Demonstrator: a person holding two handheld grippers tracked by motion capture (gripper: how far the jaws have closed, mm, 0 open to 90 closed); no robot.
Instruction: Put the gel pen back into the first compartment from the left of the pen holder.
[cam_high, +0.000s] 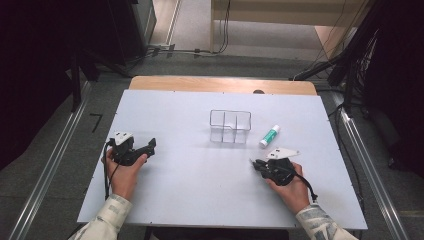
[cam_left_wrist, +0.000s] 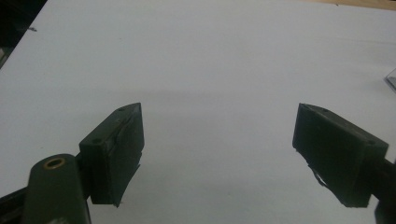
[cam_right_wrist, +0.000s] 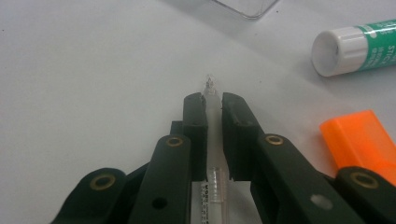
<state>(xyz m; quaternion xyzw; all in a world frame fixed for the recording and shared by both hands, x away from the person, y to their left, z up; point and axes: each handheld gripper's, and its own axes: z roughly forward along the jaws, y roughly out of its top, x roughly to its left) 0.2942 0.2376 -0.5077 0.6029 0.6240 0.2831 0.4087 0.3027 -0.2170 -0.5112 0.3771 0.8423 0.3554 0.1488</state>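
Right tool clamped a clear pen lengthwise; light, slick, best gripped mid-barrel; left tool gaped empty over the worktop.

Bare table lay open between the two hands. Ahead of the right gripper, a glue stick, an orange marker and a clear organizer stood close.
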